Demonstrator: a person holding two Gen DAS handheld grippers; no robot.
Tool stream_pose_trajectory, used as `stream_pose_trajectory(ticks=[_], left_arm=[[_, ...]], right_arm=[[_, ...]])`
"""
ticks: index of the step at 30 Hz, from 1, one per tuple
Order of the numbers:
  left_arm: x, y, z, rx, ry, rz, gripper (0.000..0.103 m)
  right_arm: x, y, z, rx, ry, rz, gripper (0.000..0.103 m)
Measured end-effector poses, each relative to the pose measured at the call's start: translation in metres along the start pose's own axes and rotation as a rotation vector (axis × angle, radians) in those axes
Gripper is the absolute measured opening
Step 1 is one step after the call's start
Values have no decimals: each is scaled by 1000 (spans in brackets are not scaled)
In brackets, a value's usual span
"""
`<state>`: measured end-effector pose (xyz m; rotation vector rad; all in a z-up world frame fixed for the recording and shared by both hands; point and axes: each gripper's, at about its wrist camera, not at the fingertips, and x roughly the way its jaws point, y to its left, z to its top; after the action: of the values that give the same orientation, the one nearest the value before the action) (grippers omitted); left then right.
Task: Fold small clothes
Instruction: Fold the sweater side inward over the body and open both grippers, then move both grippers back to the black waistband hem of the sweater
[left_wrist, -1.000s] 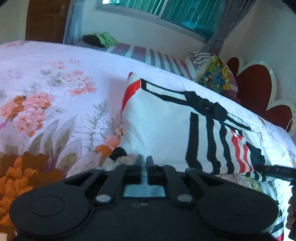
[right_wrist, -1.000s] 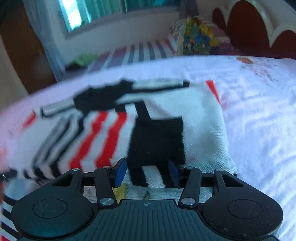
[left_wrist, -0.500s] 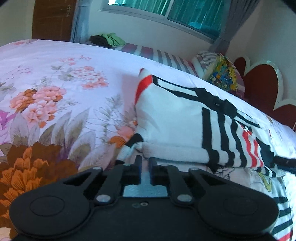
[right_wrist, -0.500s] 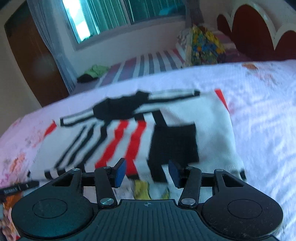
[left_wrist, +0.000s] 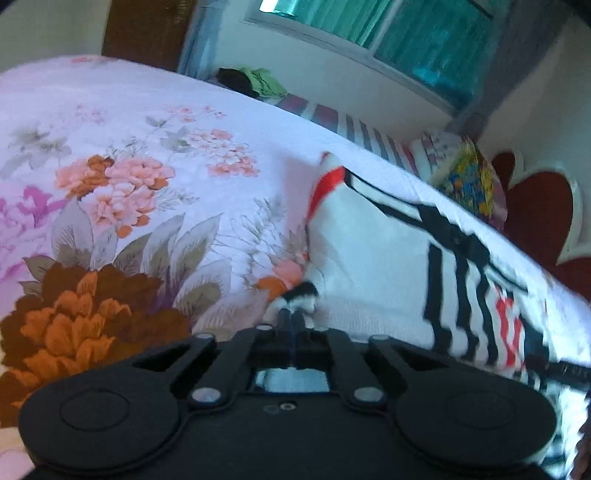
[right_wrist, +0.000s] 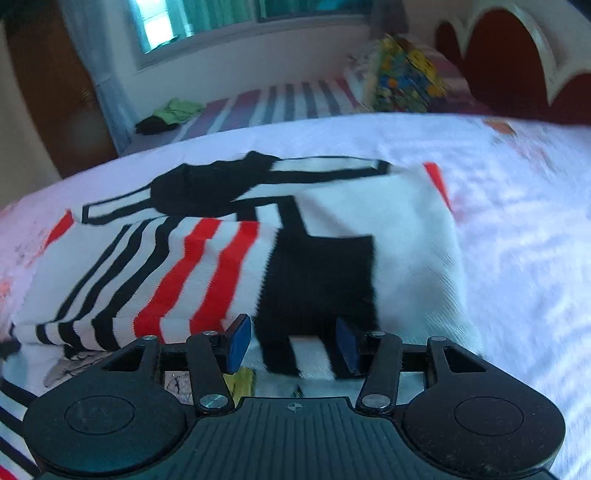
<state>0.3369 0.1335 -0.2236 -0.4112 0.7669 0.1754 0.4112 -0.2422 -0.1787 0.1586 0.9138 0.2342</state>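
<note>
Left gripper (left_wrist: 293, 316) closed fully on garment (left_wrist: 373, 266) corner.

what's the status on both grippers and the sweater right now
Left gripper shut on the sweater corner. Right gripper open, sweater's near edge between its jaws. Sweater folded on the floral bedsheet. Nothing in the way.

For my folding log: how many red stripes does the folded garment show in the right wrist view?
2 broad red stripes run side by side left of the black block on the folded striped garment; folds may hide others.
</note>
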Motion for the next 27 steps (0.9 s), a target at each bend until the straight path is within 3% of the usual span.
stream_pose_trajectory(ticks=[2,5,11,14,19,27], left_arm=[[-12,-14,-5,86,3,-14,24],[-26,-36,-13,185,-3,-53,28],[-12,-81,-32,225,78,-154,32],[-5,-89,-42,303,77,-113,34],[-10,-67,-55,390,53,-70,36],[-29,-43,-55,314,43,17,35]], right_arm=[[-13,-2,-2,16,-22,33,50],[-30,8,-10,-5,-35,84,50],[-22,47,-30,-56,28,155,50],[-19,46,-40,-71,46,147,50],[-27,11,-58,-135,41,50,50],[-53,-43,-78,-141,15,-33,50]])
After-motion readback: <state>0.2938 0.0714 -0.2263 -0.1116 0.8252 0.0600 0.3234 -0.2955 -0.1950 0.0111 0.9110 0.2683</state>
